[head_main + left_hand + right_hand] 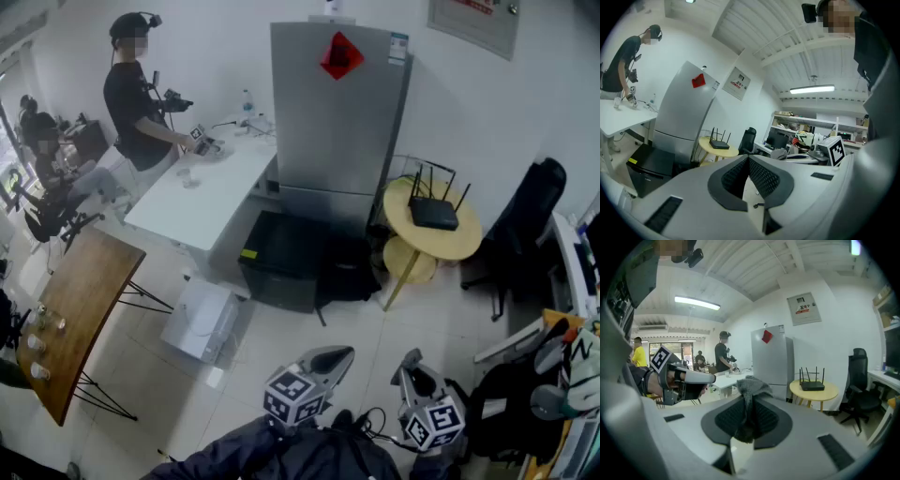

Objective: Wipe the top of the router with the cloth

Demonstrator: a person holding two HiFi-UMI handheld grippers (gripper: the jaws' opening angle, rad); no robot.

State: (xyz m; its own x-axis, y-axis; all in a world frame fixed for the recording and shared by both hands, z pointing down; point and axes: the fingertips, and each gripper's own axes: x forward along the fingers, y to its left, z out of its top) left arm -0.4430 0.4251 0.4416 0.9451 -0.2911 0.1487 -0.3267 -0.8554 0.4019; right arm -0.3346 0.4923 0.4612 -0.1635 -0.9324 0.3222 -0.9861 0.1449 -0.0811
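The person holds both tools low and close to the body, well back from the job. The right tongs point(749, 414) are pinching a grey cloth point(751, 386): a bunch of it is caught between the dark ribbed pads and a crumpled fold stands up above the tips. The left tongs point(748, 160) are pressed together at the tips with nothing between them.

The router point(433, 214) is a flat black box with thin aerials standing up along its far edge. It sits on a round yellow desk point(465, 240) on the far right of the room, well apart from both tools. A smaller round yellow stool top point(408, 262) shows just under that desk's near left edge.

Just left of the desk stands a tall grey fridge point(333, 112) with a red diamond sticker high on its door. A low black cabinet point(281, 260) sits on the floor in front of it. A black office chair point(530, 211) stands to the right of the round desk, against the wall.

Further left, a long white desk point(202, 192) runs toward the far wall, and a person in dark clothes point(136, 94) stands at its far end, bent over small things on it. A wooden table point(80, 300) stands near the left edge of the room.
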